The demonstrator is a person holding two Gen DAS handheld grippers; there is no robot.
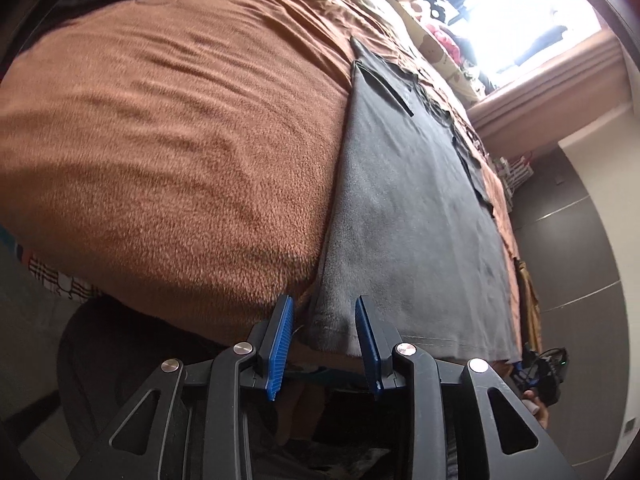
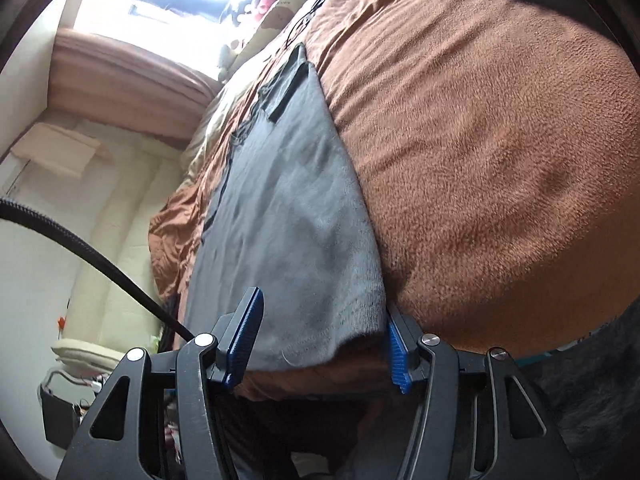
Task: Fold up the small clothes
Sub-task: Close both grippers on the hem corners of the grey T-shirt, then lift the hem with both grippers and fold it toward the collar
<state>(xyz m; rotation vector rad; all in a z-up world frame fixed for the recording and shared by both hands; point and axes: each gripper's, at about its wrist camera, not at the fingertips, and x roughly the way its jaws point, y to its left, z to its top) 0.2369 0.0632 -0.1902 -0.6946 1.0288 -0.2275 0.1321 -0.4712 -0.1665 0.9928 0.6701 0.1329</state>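
One bed fills most of both views, covered in a brown fleece blanket. A grey shirt lies flat along the blanket, its hem at the near edge of the bed and its dark collar at the far end. The left claw is spread wide around one hem corner, pads apart from the cloth. The right claw gapes wide around the other hem corner.
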